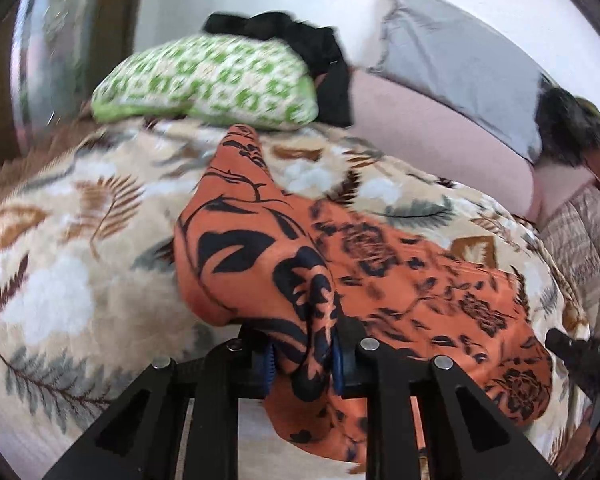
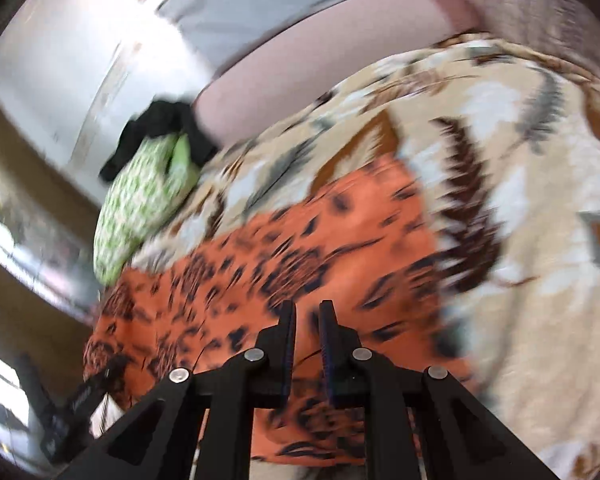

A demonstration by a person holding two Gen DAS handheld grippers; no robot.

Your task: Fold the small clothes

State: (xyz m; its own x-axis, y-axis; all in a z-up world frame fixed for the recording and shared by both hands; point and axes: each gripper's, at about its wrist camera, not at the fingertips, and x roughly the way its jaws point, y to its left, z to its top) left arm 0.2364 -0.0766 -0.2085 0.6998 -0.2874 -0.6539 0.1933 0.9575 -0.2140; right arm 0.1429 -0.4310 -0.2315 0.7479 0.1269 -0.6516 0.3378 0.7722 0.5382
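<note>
Here the left gripper has its fingers clamped on the orange cloth, which lies long across the bed beyond them. The right gripper fingers are nearly together, holding nothing.

Bed under a cream floral blanket; spread directly on it, an orange black-printed garment, with a green-patterned cushion and black clothing beyond.

No lettering, label, brand, number or sign can be read in either wrist view; the only possible print, pale marks on a black device at the lower left, is too blurred to read.
</note>
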